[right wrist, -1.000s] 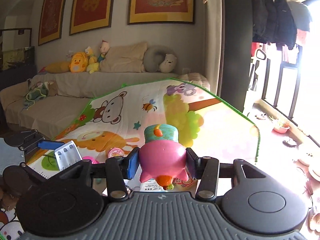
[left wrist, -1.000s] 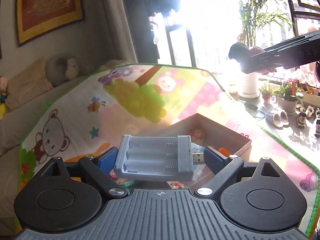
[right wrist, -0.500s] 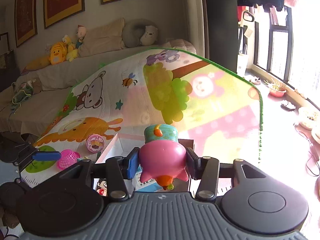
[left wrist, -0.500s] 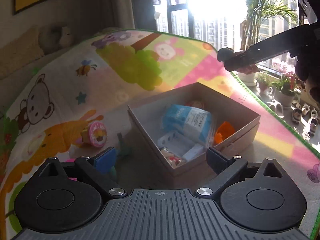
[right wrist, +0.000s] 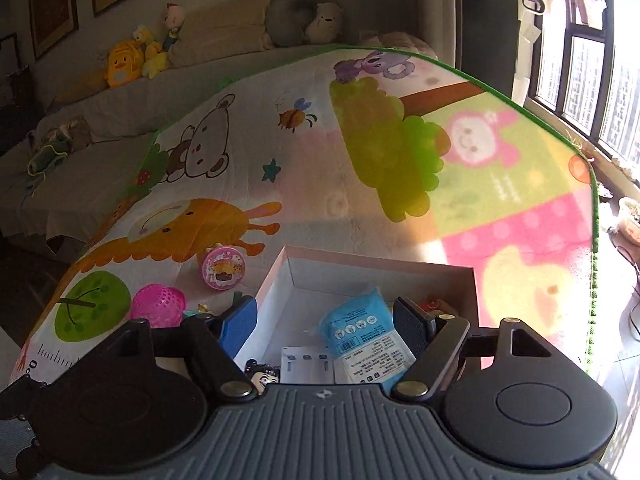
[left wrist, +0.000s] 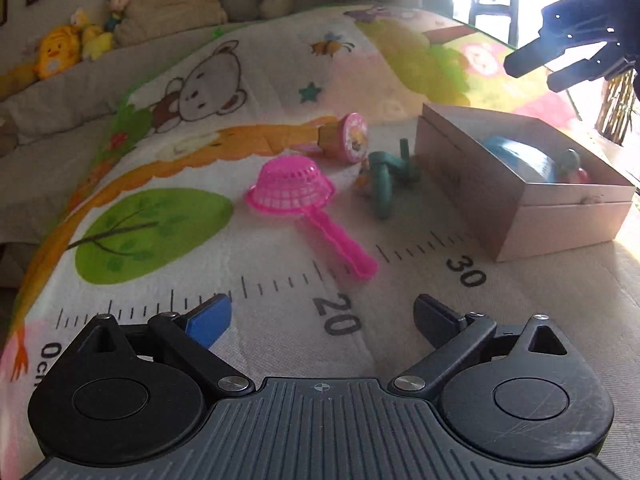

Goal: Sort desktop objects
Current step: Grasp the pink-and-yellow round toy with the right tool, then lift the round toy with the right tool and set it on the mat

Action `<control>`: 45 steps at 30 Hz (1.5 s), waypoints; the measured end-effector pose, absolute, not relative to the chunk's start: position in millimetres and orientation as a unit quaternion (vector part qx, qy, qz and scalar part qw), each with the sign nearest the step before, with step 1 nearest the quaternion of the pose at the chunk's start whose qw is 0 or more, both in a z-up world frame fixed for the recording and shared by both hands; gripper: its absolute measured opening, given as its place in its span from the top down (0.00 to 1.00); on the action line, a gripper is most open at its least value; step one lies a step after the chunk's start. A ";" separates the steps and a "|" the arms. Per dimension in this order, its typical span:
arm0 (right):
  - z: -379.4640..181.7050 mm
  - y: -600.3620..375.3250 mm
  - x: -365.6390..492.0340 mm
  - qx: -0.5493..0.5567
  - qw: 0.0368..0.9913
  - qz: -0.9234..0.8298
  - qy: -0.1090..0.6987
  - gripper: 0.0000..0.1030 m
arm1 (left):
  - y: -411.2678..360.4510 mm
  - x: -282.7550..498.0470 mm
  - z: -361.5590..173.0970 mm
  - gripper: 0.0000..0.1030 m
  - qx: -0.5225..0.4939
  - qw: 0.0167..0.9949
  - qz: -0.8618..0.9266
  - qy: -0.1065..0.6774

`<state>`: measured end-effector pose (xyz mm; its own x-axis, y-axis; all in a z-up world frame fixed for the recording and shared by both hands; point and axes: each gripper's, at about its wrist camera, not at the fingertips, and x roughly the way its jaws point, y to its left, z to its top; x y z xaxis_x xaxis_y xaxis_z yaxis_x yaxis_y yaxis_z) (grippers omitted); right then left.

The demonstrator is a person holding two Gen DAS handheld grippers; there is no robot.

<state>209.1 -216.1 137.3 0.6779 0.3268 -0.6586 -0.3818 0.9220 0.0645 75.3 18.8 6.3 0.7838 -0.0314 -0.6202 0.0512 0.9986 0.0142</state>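
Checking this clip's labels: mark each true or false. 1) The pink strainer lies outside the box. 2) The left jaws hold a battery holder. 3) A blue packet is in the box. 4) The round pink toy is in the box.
1) True: the strainer lies on the mat, left of the box.
2) False: the left gripper is open and empty.
3) True: the blue packet lies inside.
4) False: the round pink toy sits on the mat beside the box.
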 end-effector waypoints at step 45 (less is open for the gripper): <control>67.1 -99.8 148.3 -0.070 0.809 0.320 0.488 0.49 | 15.8 -6.7 7.7 0.00 0.020 0.935 -0.077 0.346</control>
